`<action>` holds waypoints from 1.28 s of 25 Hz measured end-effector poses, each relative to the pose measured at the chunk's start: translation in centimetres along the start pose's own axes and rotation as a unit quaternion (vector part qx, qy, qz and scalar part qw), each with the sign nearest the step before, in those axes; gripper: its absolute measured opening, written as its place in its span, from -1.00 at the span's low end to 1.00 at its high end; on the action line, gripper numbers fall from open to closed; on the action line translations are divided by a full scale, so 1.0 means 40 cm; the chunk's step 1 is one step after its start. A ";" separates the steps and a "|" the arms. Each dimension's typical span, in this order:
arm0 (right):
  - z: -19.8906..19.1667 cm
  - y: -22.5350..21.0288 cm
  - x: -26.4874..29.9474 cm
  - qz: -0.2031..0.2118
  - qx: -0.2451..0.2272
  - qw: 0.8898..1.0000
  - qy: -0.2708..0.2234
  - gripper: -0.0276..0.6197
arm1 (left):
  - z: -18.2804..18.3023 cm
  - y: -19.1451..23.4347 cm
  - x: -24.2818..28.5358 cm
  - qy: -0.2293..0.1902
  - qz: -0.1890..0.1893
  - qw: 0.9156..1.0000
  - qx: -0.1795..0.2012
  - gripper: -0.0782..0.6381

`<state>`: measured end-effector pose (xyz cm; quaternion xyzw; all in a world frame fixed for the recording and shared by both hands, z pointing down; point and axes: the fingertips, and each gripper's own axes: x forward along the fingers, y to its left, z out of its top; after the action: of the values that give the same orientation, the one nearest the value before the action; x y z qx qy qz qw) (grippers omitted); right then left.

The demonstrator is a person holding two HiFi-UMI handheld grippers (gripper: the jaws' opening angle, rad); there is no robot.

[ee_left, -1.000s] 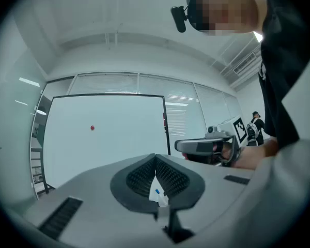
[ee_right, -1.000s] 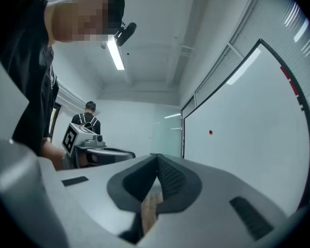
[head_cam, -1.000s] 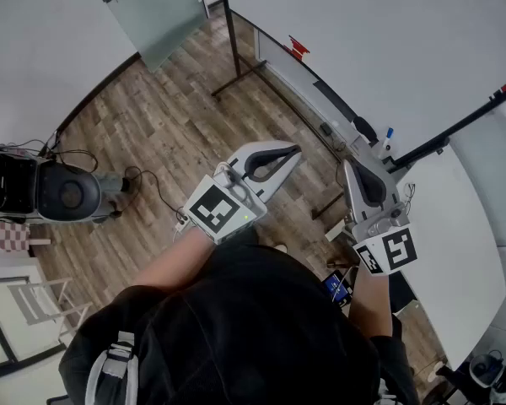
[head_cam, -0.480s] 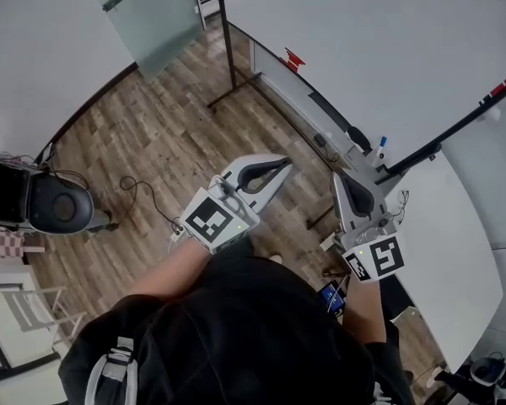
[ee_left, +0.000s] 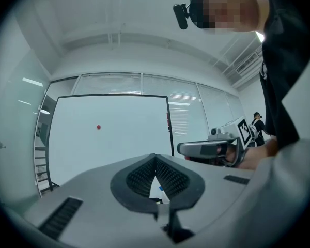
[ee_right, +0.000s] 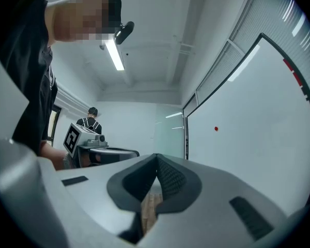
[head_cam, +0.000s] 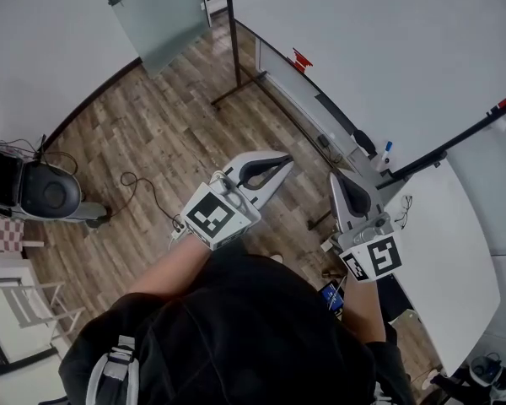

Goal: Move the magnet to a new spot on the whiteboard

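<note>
Items counted:
- Two grippers, one in each hand.
- One whiteboard (ee_left: pixel 113 149).
- One red magnet (ee_left: pixel 98 127).
- One white surface (head_cam: pixel 455 243), at the right of the head view.
- One second person (ee_right: pixel 91 120), standing in the background.
- One wooden floor (head_cam: pixel 169 125).

Left gripper (head_cam: pixel 285 162): held level and aimed at the board. The jaws are closed tip to tip, and nothing is held between them.

Right gripper (head_cam: pixel 337 180): also held level. Its jaws are likewise pressed together and empty (only floor shows through the gap beneath the tips).

Change since a second ago: in the head view the right gripper is found slightly lower and further left, a little more withdrawn from the tray at the foot of the board. The left gripper is placed much as before. Both pairs of jaws were closed then as well.

Magnet location: it is stuck to the face of the whiteboard, in the left half as seen from the left gripper view. It is well apart from both grippers and touched by neither. It is seen up and left of the left gripper's tips, and up and right of the right gripper's tips, with bare board between.
</note>
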<state>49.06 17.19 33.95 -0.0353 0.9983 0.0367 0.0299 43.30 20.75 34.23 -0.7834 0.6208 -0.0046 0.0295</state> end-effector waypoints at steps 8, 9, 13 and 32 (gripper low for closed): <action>-0.027 -0.030 0.186 -0.021 0.004 1.000 0.016 -0.94 | -0.015 0.176 0.002 -0.004 -0.022 1.000 -0.013 -0.77; -0.030 -0.031 0.220 -0.020 0.005 1.000 0.020 -0.94 | -0.018 0.209 0.001 -0.004 -0.026 1.000 -0.016 -0.77; -0.043 -0.030 0.366 -0.020 -0.013 0.999 0.038 -0.94 | -0.019 0.350 -0.004 -0.009 -0.042 0.999 -0.033 -0.77; -0.103 -0.064 0.927 -0.103 0.004 0.993 0.062 -0.94 | -0.051 0.916 -0.054 -0.001 -0.095 0.995 -0.033 -0.77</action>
<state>12.10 11.79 35.57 -0.1396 0.9894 0.0271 -0.0279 7.07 14.43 34.42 -0.8394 0.5433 0.0136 0.0036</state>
